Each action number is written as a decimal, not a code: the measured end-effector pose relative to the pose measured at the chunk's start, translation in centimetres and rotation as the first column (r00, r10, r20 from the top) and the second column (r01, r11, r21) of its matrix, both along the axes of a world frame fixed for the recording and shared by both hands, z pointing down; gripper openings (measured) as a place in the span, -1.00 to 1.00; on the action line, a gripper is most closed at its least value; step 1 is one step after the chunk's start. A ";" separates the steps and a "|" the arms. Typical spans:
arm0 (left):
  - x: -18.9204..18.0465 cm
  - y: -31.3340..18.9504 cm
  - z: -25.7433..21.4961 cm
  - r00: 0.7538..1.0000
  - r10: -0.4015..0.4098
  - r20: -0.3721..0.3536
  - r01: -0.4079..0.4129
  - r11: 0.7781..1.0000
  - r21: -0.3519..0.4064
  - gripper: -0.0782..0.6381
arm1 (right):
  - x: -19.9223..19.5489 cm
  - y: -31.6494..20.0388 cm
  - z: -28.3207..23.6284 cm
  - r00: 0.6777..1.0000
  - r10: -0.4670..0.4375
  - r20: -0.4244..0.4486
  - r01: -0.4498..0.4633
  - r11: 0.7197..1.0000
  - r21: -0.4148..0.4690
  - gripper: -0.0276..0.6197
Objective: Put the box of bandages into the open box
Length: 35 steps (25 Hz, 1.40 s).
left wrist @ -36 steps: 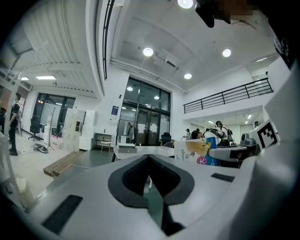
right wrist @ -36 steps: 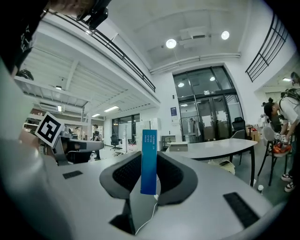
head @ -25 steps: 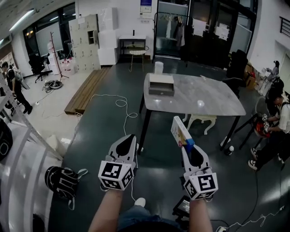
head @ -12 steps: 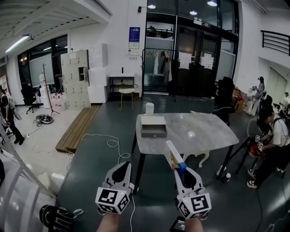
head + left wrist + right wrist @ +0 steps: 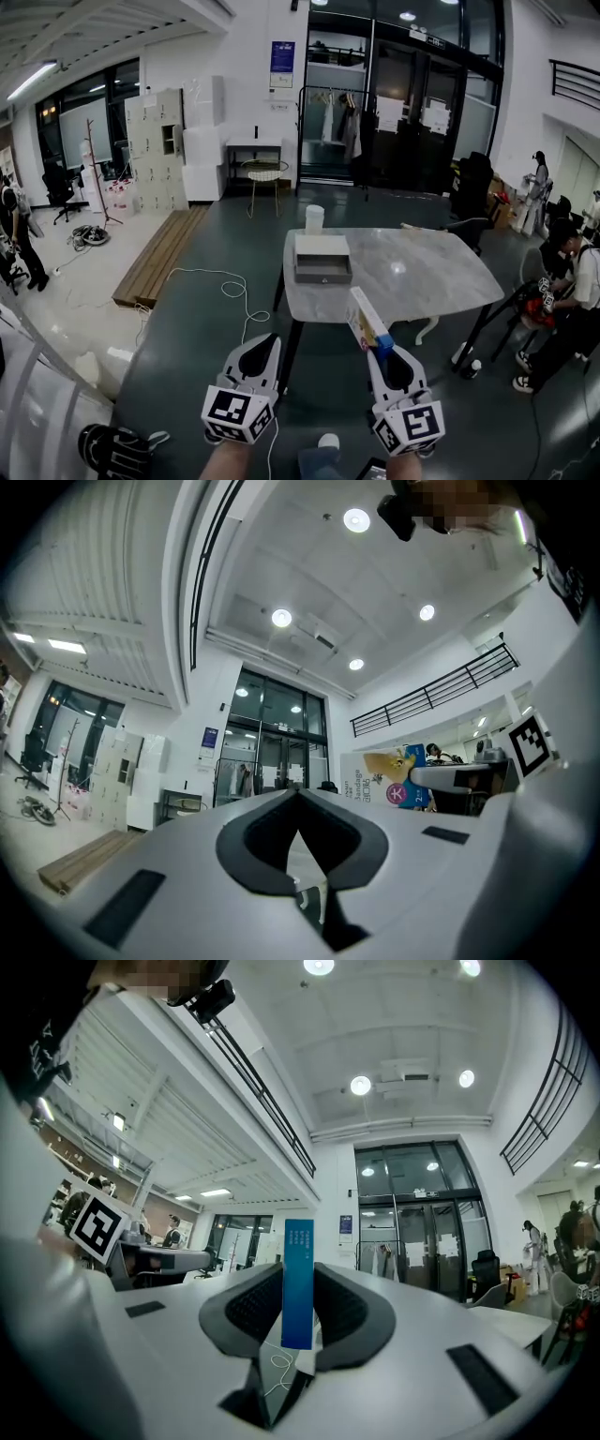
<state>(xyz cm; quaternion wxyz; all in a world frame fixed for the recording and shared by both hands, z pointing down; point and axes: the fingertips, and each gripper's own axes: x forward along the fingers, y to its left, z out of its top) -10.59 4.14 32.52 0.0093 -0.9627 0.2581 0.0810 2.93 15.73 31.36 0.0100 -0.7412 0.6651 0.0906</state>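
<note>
In the head view my right gripper [image 5: 382, 345] is shut on the box of bandages [image 5: 365, 325], a flat yellow and blue carton held upright on edge in the air, short of the table. The right gripper view shows its blue narrow side [image 5: 298, 1251] pinched between the dark pads [image 5: 251, 1305]. My left gripper [image 5: 264, 340] hangs beside it at the same height, shut with nothing in it. Its tips meet in the left gripper view [image 5: 298, 794], where the carton [image 5: 398, 778] shows to the right. The open grey box [image 5: 322, 260] sits on the far left of the marble table [image 5: 422, 272].
A white cup [image 5: 314, 218] stands at the table's back left corner. A white cable [image 5: 230, 291] trails over the floor left of the table, by a wooden platform [image 5: 155, 258]. A seated person [image 5: 572, 309] is at the right, a dark bag [image 5: 117, 450] at the lower left.
The head view has tipped up from the floor towards the room. Both grippers keep their hold and sit lower in the frame; the table is slightly nearer than half a second ago.
</note>
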 end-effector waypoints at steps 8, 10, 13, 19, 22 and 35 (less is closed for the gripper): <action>4.9 -5.7 0.7 0.999 -0.046 0.019 0.046 0.999 0.016 -0.75 | 5.8 -6.2 1.4 0.999 -0.028 0.015 0.028 1.000 -0.001 -0.59; 6.7 -7.7 1.0 0.998 -0.059 0.022 0.059 0.998 0.016 -0.75 | 7.6 -8.3 1.6 0.999 -0.041 0.011 0.041 0.999 0.002 -0.59; 9.5 -11.0 -0.8 0.997 -0.073 0.025 0.073 0.997 0.006 -0.75 | 10.4 -11.7 -0.1 0.998 -0.060 0.028 0.060 0.998 -0.003 -0.59; 14.6 -15.5 -0.7 0.994 -0.102 0.037 0.103 0.995 -0.006 -0.75 | 14.7 -17.0 0.5 0.993 -0.118 0.027 0.119 0.992 -0.029 -0.59; 16.5 -18.1 -1.0 0.992 -0.124 0.030 0.124 0.992 -0.007 -0.75 | 16.6 -19.6 0.4 0.990 -0.138 0.020 0.139 0.990 -0.038 -0.59; 20.0 -24.8 -0.5 0.980 -0.197 0.026 0.197 0.980 -0.009 -0.75 | 21.8 -26.9 1.5 0.981 -0.185 0.054 0.187 0.982 -0.040 -0.59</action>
